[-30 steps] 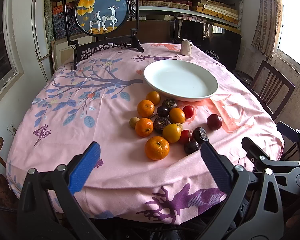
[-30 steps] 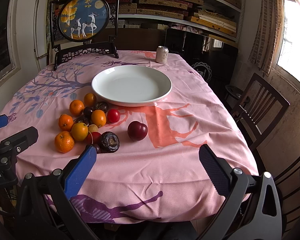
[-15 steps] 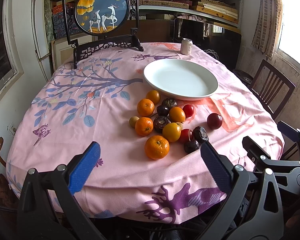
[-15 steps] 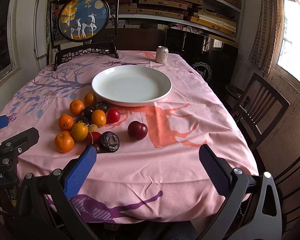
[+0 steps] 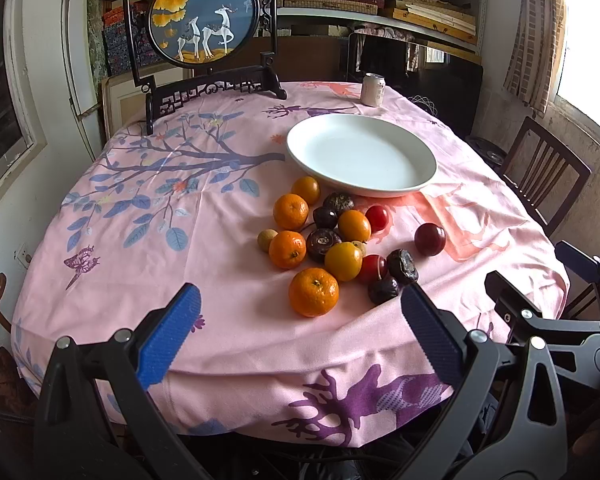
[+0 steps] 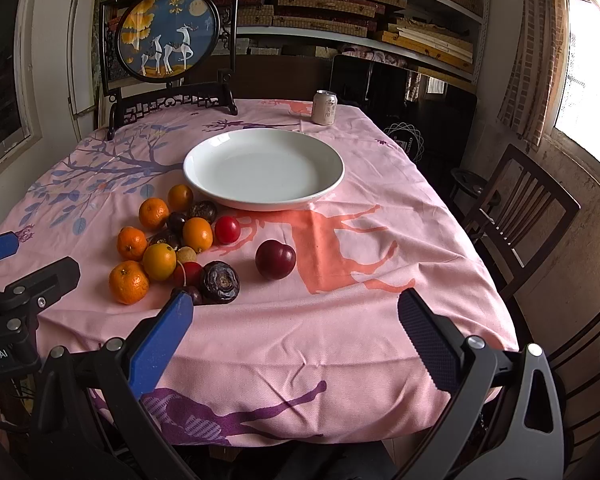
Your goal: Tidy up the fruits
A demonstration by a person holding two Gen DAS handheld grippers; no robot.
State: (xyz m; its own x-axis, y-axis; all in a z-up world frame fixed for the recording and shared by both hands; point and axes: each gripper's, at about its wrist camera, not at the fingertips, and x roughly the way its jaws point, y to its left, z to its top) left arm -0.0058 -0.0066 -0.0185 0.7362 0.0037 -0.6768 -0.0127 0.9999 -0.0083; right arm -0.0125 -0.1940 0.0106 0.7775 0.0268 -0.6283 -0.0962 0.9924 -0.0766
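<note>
A pile of fruit lies on the pink tablecloth: several oranges (image 5: 313, 291) (image 6: 128, 282), dark passion fruits (image 5: 402, 266) (image 6: 220, 281), small red tomatoes (image 5: 377, 217) (image 6: 227, 229) and a lone dark red plum (image 5: 430, 239) (image 6: 275, 259). An empty white plate (image 5: 362, 156) (image 6: 263, 168) stands just behind the pile. My left gripper (image 5: 300, 336) is open and empty at the table's near edge, in front of the pile. My right gripper (image 6: 296, 336) is open and empty at the near edge, right of the pile.
A drink can (image 5: 373, 89) (image 6: 324, 107) stands at the table's far side. A round deer painting on a dark stand (image 5: 204, 16) (image 6: 168, 34) stands at the far left. A wooden chair (image 6: 516, 204) is on the right of the table.
</note>
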